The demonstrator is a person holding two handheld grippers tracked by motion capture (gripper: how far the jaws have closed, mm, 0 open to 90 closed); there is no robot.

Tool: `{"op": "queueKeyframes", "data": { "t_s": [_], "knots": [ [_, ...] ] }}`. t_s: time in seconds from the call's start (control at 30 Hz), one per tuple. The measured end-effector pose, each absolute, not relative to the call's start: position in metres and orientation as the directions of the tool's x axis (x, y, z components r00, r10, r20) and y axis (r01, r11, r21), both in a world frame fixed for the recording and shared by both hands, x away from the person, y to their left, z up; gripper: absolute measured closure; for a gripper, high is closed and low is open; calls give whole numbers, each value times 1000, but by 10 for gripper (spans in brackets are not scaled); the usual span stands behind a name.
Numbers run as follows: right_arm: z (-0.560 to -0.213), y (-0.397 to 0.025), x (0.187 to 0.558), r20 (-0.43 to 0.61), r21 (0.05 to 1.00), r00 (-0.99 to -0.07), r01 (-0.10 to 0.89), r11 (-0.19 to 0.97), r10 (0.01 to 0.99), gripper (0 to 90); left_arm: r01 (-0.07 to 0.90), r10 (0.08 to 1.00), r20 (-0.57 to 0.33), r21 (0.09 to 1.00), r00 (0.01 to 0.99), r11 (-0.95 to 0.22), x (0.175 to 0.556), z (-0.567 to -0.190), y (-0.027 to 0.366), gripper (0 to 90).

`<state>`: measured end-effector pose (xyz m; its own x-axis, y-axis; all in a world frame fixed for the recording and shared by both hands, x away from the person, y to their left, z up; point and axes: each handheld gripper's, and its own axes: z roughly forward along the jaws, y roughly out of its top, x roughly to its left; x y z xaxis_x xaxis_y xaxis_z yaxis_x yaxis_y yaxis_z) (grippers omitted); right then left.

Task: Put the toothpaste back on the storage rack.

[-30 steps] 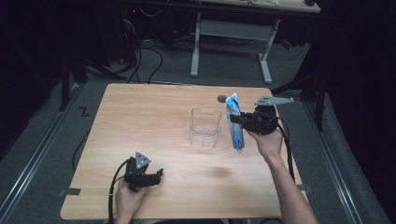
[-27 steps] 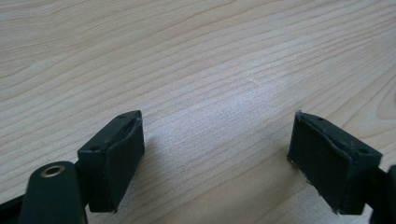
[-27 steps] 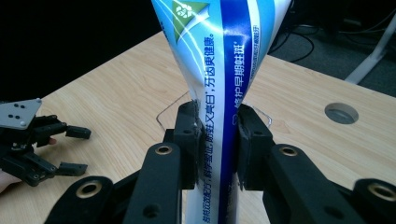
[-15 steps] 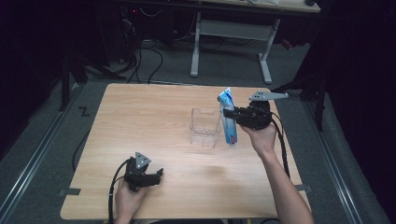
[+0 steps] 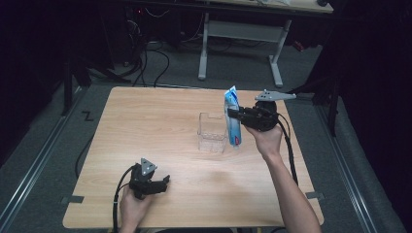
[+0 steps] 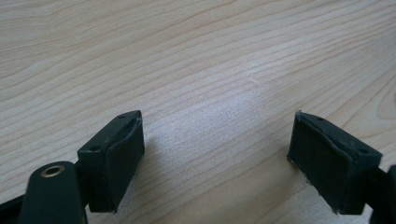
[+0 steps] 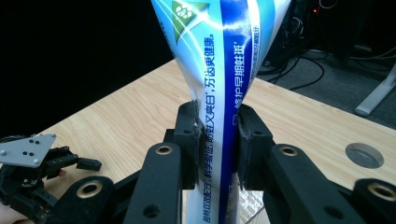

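Observation:
A blue and white toothpaste tube (image 5: 233, 119) hangs upright above the table's right half, with my right gripper (image 5: 232, 113) shut on its middle. In the right gripper view the two pads (image 7: 188, 135) pinch the tube (image 7: 219, 70) and squeeze it narrow. A clear plastic box (image 5: 212, 132) stands on the table just left of the tube, open at the top. My left gripper (image 5: 163, 181) rests low on the table near the front left edge, open. Its jaws stand wide apart over bare wood in the left gripper view (image 6: 215, 158).
The wooden table (image 5: 145, 126) has a round cable hole (image 7: 364, 155) near its far right edge. A white desk frame (image 5: 240, 34) and loose cables (image 5: 145, 58) lie on the floor beyond the table. Dark floor surrounds the table.
My right gripper has carried the tube up and to the left, from lying low beside the box to standing upright next to it. The left gripper has stayed still.

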<state>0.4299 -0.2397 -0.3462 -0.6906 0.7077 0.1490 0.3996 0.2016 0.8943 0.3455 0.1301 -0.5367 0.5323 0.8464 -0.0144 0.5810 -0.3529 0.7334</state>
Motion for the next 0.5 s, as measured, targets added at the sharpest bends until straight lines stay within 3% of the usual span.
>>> {"op": "queueKeyframes", "data": {
  "t_s": [0.5],
  "knots": [
    [-336,-218,444,126,893,-696,390,226,707,735,581,845,-13,732,534,-355,346,-537,130,184]
  ]
}}
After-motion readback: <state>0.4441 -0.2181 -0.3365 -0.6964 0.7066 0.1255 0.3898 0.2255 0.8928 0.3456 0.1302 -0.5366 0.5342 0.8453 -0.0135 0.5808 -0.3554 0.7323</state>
